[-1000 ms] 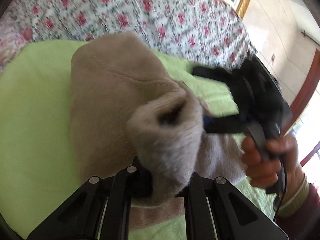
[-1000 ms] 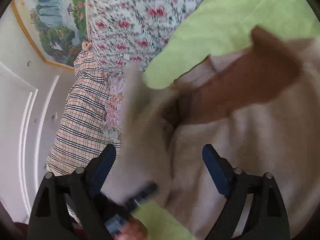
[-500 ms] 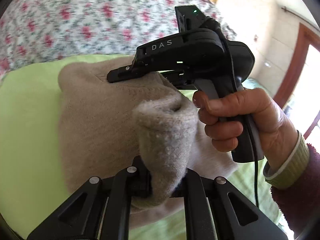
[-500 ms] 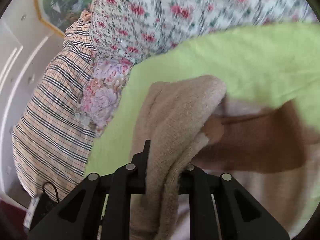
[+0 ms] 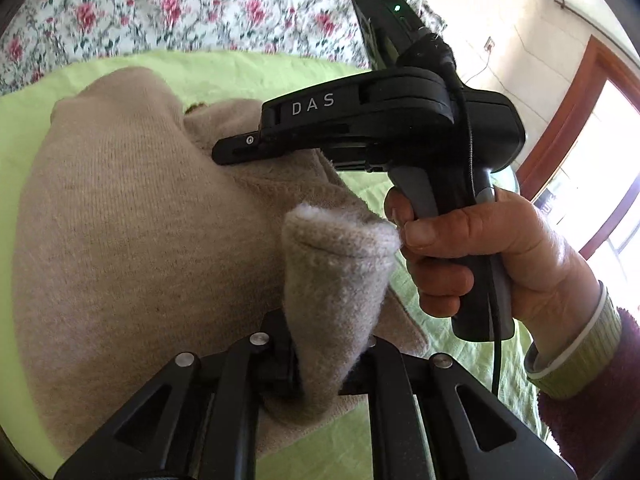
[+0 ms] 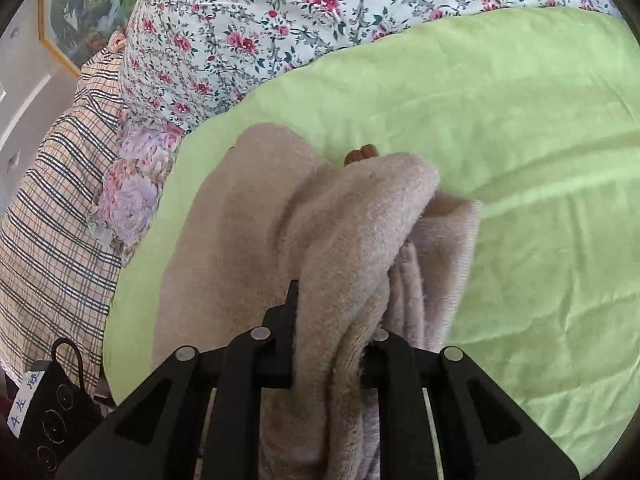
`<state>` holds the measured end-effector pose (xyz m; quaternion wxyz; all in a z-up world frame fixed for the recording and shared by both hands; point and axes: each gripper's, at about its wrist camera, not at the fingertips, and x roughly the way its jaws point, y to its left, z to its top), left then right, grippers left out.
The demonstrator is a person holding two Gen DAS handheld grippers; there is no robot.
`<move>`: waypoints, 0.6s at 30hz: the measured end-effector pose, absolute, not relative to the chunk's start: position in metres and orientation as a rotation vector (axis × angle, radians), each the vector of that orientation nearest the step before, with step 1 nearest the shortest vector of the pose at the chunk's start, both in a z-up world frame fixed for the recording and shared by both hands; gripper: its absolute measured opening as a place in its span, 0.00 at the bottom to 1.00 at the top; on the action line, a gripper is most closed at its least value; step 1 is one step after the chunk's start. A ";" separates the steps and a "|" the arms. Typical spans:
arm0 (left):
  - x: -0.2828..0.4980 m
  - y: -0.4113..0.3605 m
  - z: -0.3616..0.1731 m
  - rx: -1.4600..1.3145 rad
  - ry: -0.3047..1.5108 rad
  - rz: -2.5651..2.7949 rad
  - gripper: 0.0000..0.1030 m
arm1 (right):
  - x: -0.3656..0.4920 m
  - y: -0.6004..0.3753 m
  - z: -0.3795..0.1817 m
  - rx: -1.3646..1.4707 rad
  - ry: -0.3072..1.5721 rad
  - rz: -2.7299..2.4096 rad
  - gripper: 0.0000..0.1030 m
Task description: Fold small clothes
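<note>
A: Which step is this?

B: Mid-fold, I judge. The left gripper has its fingers clamped on a bunched edge of the beige garment, low in the centre of the left wrist view. The right gripper is likewise pinched shut on a thick fold of the same fleece, bottom centre of its own view.

A: Where does the garment lie?

B: On the green blanket spread over the bed, with a floral cover across the top of the frame. In the left view the person's right hand sits at the right.

A: Next move?

B: Probably carrying both held edges across together and laying them flat, keeping the layers aligned.

A: Any containers?

B: None visible.
</note>
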<state>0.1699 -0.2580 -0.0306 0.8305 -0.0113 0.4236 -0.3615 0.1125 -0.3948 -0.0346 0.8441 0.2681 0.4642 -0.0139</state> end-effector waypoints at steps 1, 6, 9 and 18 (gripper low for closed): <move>0.168 -0.259 -0.034 -0.022 0.912 -0.770 0.11 | 0.113 -0.394 -0.036 0.542 0.989 -0.036 0.18; 0.154 -0.247 -0.024 -0.024 0.936 -0.838 0.32 | 0.100 -0.396 -0.032 0.498 0.971 -0.114 0.25; 0.134 -0.225 -0.009 -0.021 0.927 -0.883 0.51 | 0.083 -0.398 -0.025 0.459 0.963 -0.201 0.40; 0.146 -0.130 0.006 -0.102 0.917 -0.743 0.81 | 0.039 -0.406 -0.011 0.628 0.890 -0.190 0.72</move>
